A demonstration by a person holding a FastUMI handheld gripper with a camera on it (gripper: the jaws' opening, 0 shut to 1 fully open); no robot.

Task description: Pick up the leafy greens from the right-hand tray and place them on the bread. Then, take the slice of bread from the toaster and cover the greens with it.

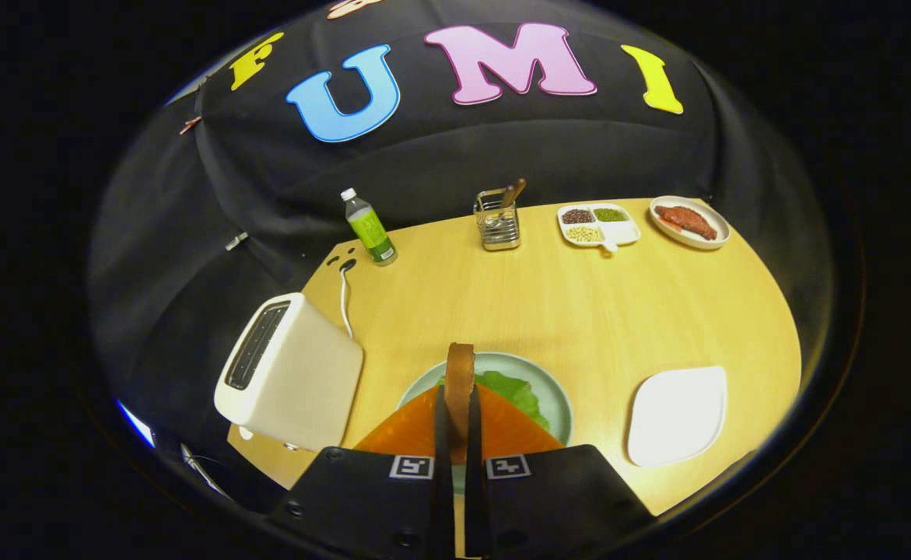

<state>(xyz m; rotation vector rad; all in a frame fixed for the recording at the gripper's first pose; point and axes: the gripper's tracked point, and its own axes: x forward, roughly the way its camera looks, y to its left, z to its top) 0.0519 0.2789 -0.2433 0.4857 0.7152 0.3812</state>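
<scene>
My gripper (459, 404) is shut on a slice of bread (460, 369), held upright and edge-on so its brown crust rises between the fingers. Just beyond and below the fingers lies a pale green plate (556, 404) with leafy greens (516, 393) on it. The fingers and the held slice hide whatever lies under the greens. The white toaster (292, 373) stands to the left of the plate, its slots dark. To the right of the plate rests the white right-hand tray (677, 416), bare on top.
Along the far edge of the wooden table (579, 311) stand a green-labelled bottle (369, 229), a wire utensil holder (499, 222), a divided dish of beans (597, 225) and a plate of meat (688, 222). The toaster's white cord (344, 299) runs to the back.
</scene>
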